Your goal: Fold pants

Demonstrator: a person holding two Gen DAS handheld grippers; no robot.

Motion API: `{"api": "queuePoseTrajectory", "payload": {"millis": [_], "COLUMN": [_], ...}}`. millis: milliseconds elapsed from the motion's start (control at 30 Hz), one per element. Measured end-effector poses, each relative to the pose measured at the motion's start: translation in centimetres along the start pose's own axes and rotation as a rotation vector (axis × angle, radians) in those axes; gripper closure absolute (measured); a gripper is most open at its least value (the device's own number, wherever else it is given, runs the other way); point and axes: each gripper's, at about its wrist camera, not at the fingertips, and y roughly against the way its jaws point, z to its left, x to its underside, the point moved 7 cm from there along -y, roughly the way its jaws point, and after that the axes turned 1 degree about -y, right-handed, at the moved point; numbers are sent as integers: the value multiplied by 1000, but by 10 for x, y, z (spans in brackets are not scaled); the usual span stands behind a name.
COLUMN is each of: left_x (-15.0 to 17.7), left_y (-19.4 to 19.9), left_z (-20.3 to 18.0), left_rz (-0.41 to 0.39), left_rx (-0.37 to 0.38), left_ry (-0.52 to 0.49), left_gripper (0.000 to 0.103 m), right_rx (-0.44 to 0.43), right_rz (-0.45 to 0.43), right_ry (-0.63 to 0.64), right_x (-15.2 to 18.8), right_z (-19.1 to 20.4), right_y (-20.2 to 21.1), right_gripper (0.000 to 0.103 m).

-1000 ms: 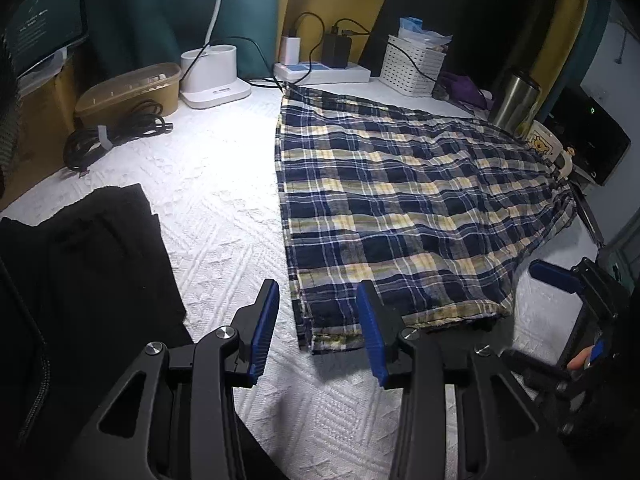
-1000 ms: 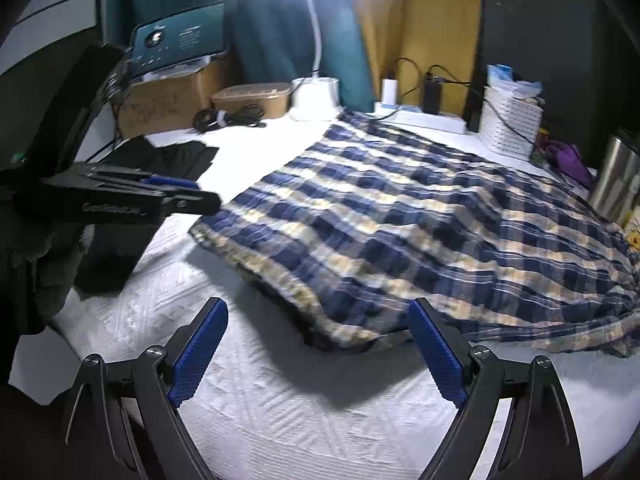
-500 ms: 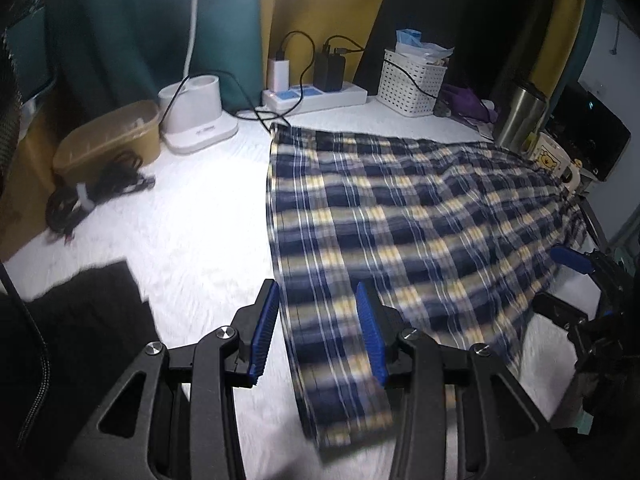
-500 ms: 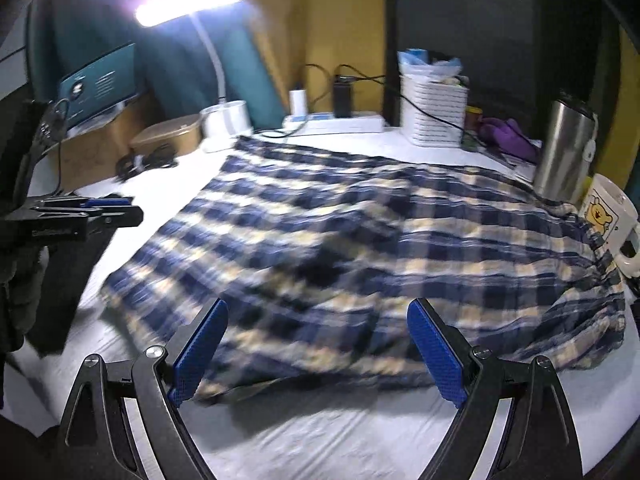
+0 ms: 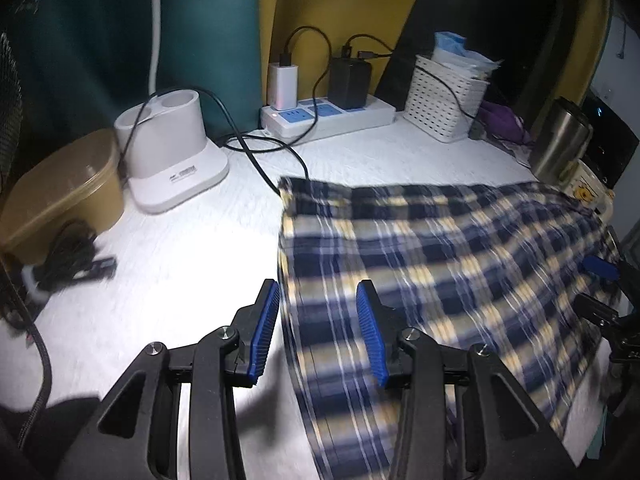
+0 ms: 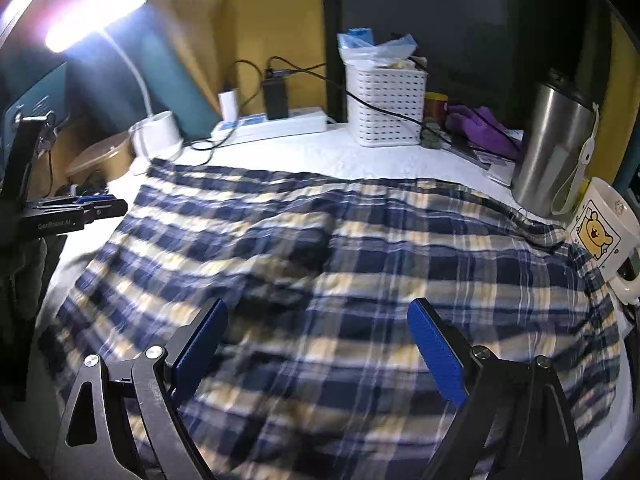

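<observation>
Both tongs are spread apart and hold nothing: the left tongs (image 5: pixel 316 330) hang over the near side edge of the pants (image 5: pixel 440 264), the right tongs (image 6: pixel 316 356) over their middle. Beyond the right tongs the cloth reaches the flask (image 6: pixel 554 148) and mug (image 6: pixel 604 236), so a fold could knock them, and a pinch mid-cloth might catch only one layer.

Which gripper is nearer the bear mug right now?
Right. The right gripper hovers open over the pants with the mug close on its right; the left gripper sits at the pants' opposite edge.
</observation>
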Motion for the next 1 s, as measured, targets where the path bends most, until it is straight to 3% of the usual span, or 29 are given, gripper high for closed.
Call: {"api": "queuePoseTrajectory", "payload": {"millis": [167, 233, 267, 300, 367, 533, 833, 933, 1000], "left_x": [-12, -14, -14, -13, -11, -14, -13, -15, -17], "left_y": [-26, -30, -32, -34, -35, -31, -34, -28, -18], "left_z": [9, 6, 4, 1, -3, 10, 15, 17, 22], "left_rz": [31, 31, 38, 40, 48, 28, 36, 43, 35], "left_rx": [17, 19, 17, 21, 10, -47, -74, -76, -98], "left_ry": [28, 9, -5, -20, -51, -29, -17, 8, 39], "left_gripper": [64, 75, 90, 96, 100, 101, 99, 95, 83], "right_rx": [1, -3, -3, -3, -2, 7, 60, 85, 99], "right_rz": [21, 34, 38, 43, 50, 65, 84, 79, 75], "right_ry": [-14, -17, -18, -18, -21, -20, -35, -51, -71], "right_x": [-6, -5, -4, -4, -4, -5, -3, -1, 0], "right_z": [-9, -10, -10, -10, -11, -13, -24, -30, -37], "right_y": [-16, -22, -24, -27, -31, -41, -52, -48, -44], "right_gripper": [11, 11, 11, 11, 11, 11, 11, 11, 11]}}
